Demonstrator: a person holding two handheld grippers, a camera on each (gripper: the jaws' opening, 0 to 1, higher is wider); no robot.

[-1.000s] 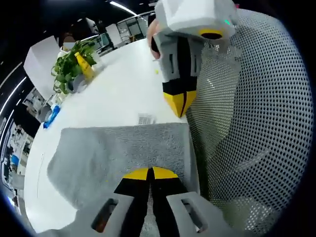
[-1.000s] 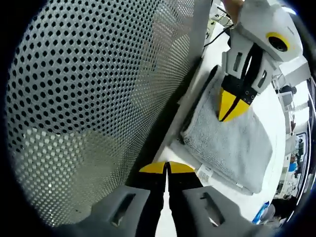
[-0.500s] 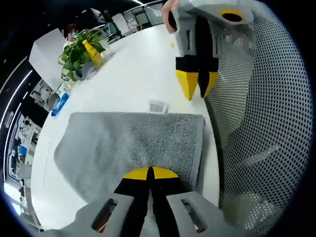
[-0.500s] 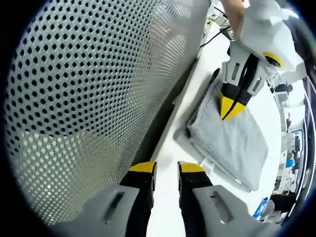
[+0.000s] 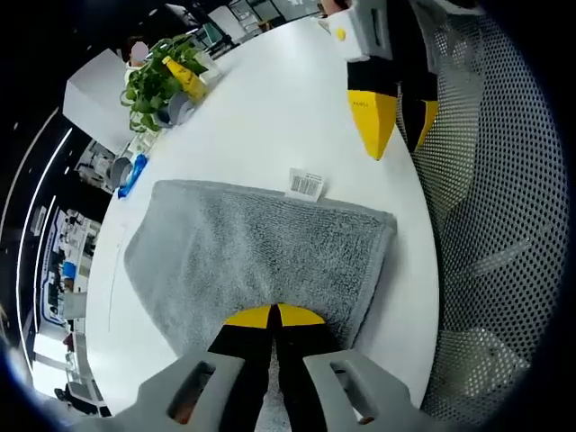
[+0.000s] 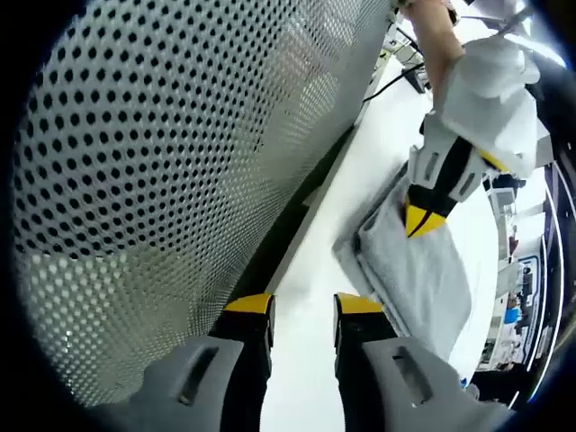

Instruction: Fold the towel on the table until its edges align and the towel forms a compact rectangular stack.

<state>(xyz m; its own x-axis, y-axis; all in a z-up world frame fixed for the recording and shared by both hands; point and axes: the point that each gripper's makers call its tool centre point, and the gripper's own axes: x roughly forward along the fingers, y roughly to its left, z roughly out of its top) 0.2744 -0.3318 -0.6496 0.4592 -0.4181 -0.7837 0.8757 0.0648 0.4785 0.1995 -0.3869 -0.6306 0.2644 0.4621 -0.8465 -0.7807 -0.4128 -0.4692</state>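
Note:
A grey towel (image 5: 261, 256) lies folded in a rectangle on the white table (image 5: 270, 117), its white label (image 5: 306, 184) sticking out at the far edge. My left gripper (image 5: 274, 315) is shut on the towel's near edge. The right gripper (image 5: 400, 121) hangs above the table beyond the towel's far corner, jaws apart. In the right gripper view my right gripper (image 6: 304, 306) stands open over bare table (image 6: 360, 189), holding nothing. Further off there, the left gripper (image 6: 423, 220) pinches the towel (image 6: 427, 288) at its edge.
A perforated mesh chair back (image 6: 162, 180) stands close along the table's edge, also seen as the mesh chair (image 5: 504, 225) beside the towel. A potted plant (image 5: 157, 85) and a blue object (image 5: 133, 175) sit at the table's far side. A person's sleeve (image 6: 490, 76) holds the left gripper.
The right gripper has opened and drawn back from the towel. The left gripper stays shut at the towel's edge. Both cameras have shifted, so more table shows.

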